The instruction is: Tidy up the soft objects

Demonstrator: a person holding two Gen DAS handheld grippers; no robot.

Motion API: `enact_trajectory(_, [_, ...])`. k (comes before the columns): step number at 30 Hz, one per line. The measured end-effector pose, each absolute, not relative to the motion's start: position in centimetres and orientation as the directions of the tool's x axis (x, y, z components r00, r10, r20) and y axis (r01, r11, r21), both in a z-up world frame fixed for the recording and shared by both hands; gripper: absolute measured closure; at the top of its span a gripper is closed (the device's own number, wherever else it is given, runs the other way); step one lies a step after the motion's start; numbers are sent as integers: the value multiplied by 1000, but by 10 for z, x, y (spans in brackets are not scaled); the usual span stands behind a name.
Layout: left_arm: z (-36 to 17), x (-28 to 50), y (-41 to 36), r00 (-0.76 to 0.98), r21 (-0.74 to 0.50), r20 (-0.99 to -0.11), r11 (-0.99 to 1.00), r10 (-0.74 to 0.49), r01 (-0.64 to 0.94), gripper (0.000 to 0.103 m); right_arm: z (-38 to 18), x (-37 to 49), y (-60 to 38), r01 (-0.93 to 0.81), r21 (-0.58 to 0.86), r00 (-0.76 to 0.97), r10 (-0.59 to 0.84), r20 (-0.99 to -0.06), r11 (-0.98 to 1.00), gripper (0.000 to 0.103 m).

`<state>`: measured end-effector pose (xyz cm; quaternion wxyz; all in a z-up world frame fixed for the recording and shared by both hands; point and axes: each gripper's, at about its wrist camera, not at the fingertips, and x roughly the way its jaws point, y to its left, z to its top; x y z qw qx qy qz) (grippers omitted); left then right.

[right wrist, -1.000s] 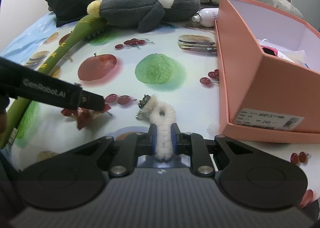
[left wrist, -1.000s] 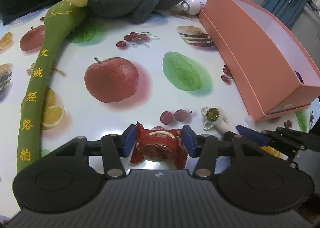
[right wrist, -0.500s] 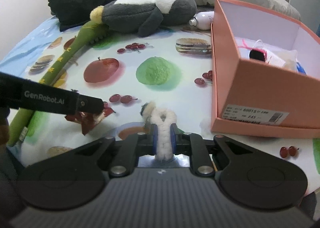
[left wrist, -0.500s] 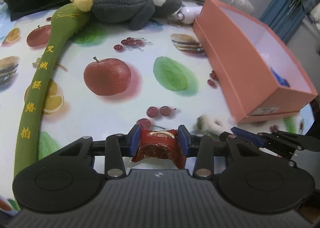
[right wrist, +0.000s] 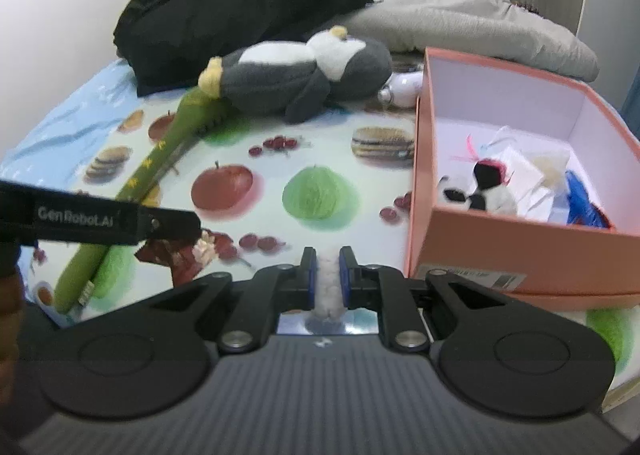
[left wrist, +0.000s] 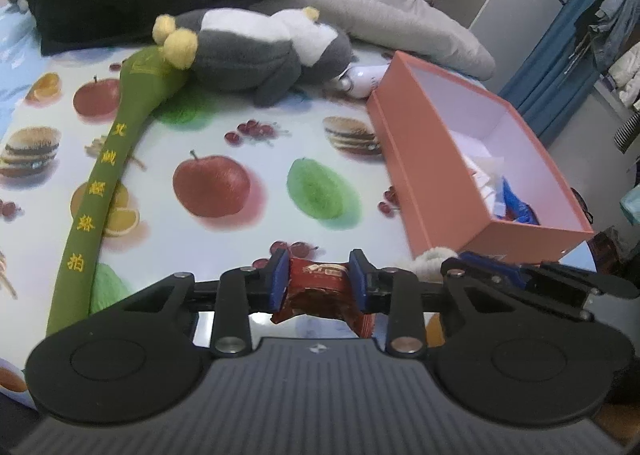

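Observation:
My left gripper [left wrist: 319, 275] is shut on a red snack packet [left wrist: 318, 287] and holds it above the fruit-print table. The packet also shows in the right wrist view [right wrist: 180, 255]. My right gripper [right wrist: 329, 275] is shut on a white fluffy charm [right wrist: 329, 287], which also shows in the left wrist view [left wrist: 430, 257]. Both are lifted near the front edge, left of the open pink box [right wrist: 480, 239], which holds a small panda plush [right wrist: 476, 191] and other bits. A grey-and-white penguin plush [left wrist: 260, 51] and a long green padded stick [left wrist: 104, 175] lie on the table.
A black garment [right wrist: 248, 11] and a grey pillow [right wrist: 460, 23] lie at the back. A white bottle [left wrist: 360, 77] lies between the penguin and the box. The left gripper's arm [right wrist: 100, 221] crosses the right wrist view on the left.
Both grippers have risen and drawn back from the table with their objects held. The fluffy charm has come off the table. More of the box's inside shows now.

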<state>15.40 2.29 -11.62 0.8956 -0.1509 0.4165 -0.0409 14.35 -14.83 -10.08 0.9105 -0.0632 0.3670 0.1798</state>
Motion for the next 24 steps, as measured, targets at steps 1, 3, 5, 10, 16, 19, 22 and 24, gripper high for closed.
enact_trajectory(1, [-112,153,20,654,-306,-729,951,-202,-48,67,-95,143,-151,-372,18,674,283,-683,928,88])
enact_trajectory(3, [-106,153,15,660,-304,-722,952,-206,-35,68,-85,142,-154,-368,16,688,284,-668,930,88])
enact_trajectory(5, [-107,156,11,661,-303,-722,952,-204,-37,69,-81,143,-158,-361,14,697,280,-661,932,88])
enact_trajectory(10, [-107,163,8,655,-320,-726,946,-212,-48,72,-78,143,-168,-349,43,693,289,-660,936,88])
enact_trajectory(16, [-92,170,-2,659,-330,-716,943,-232,-28,100,-62,148,-177,-347,48,709,295,-640,937,88])
enact_trajectory(19, [-86,178,-8,671,-329,-703,944,-236,-13,100,-54,151,-183,-342,45,725,294,-623,939,88])
enact_trajectory(22, [-96,188,-13,660,-293,-721,956,-208,-19,100,-57,156,-191,-330,43,727,283,-626,943,88])
enact_trajectory(24, [-108,190,-15,639,-282,-741,959,-207,-17,100,-62,156,-197,-324,52,720,282,-634,945,88])
